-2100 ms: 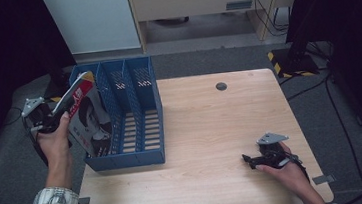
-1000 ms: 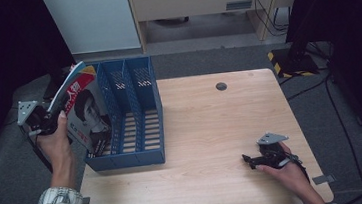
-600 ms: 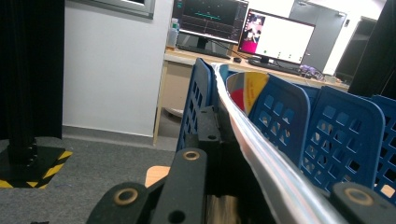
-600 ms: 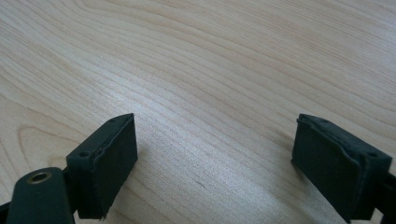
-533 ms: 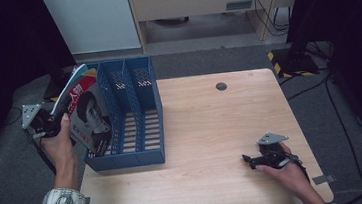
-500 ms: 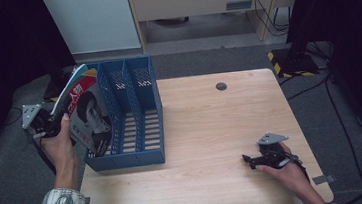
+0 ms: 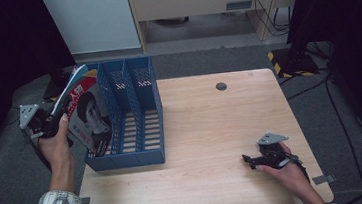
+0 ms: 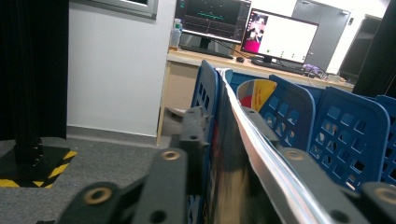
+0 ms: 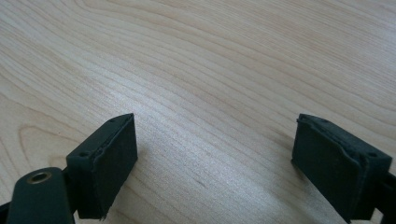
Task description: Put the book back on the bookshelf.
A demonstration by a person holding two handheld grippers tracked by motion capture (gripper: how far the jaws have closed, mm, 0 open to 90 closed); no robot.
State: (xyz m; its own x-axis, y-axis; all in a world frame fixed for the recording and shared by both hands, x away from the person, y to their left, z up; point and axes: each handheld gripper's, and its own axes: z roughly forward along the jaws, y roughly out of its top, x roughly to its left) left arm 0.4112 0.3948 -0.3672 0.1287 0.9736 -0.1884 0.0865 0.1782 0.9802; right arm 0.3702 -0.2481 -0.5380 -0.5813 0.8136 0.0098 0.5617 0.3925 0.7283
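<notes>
Two hands: each carrying a two-jaw gripper at a table, well apart.
Table: pale wood-grain rectangular tabletop (image 7: 212, 129), bare except for a small dark round disc (image 7: 221, 86) near the far edge.
File rack: blue perforated plastic organiser with upright dividers (image 7: 135, 116), standing at the left end of the table; compartments beside the magazine look empty, as far as visible.
Magazine: glossy thin magazine with a portrait and red print on the cover (image 7: 85, 111), sitting in the leftmost compartment, lower edge down inside, upper part leaning out to the left over the rack's outer wall.
Left gripper: black two-jaw tool with grey plate (image 7: 45, 126), off the table's left edge, at the magazine's top corner; jaws have just been opening; in the left gripper view the magazine's edge (image 8: 252, 135) runs between them with some slack, so likely no longer clamped.
Right gripper: black two-jaw tool (image 7: 255, 159), resting on the near right part of the table, jaws spread wide with nothing but wood between the pads (image 9: 112, 158).
Done: magazine slotted into the rack, by the look of it.
Left: full release, drawing the left gripper clear, perhaps nudging the leaning magazine upright.
</notes>
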